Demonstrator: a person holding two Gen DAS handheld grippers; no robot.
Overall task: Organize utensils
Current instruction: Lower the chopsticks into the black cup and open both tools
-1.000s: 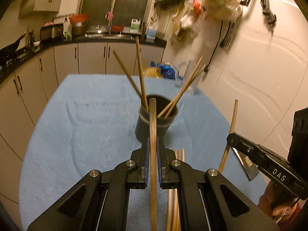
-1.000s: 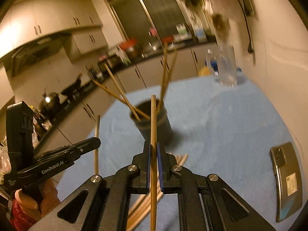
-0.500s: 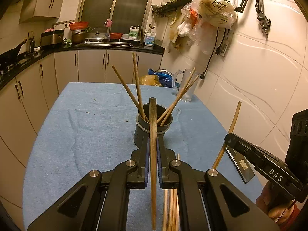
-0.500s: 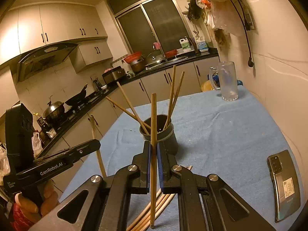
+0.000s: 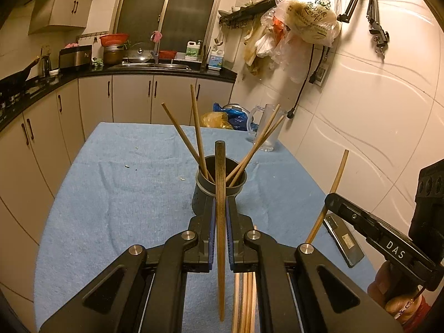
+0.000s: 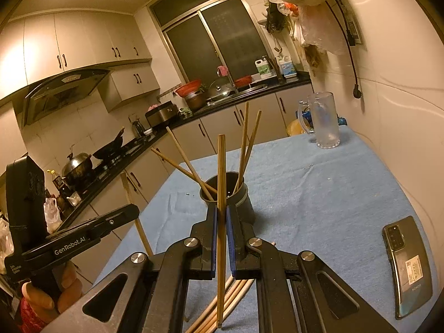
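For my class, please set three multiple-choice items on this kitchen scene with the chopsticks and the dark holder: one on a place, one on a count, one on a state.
1. Where does the phone lie?
A. On the blue cloth, to the right of the holder
B. Inside the holder
C. On the kitchen counter

2. How many chopsticks stand in the holder?
A. One
B. Four
C. Nine

3. What is the right gripper doing?
A. Open, holding nothing
B. Shut on the holder's rim
C. Shut on a single chopstick

Answers:
1 A: the right wrist view shows the phone flat on the cloth near its right edge.
2 B: two lean left and two right out of the holder.
3 C: its blue pads press one upright stick; the left gripper clamps another chopstick likewise.
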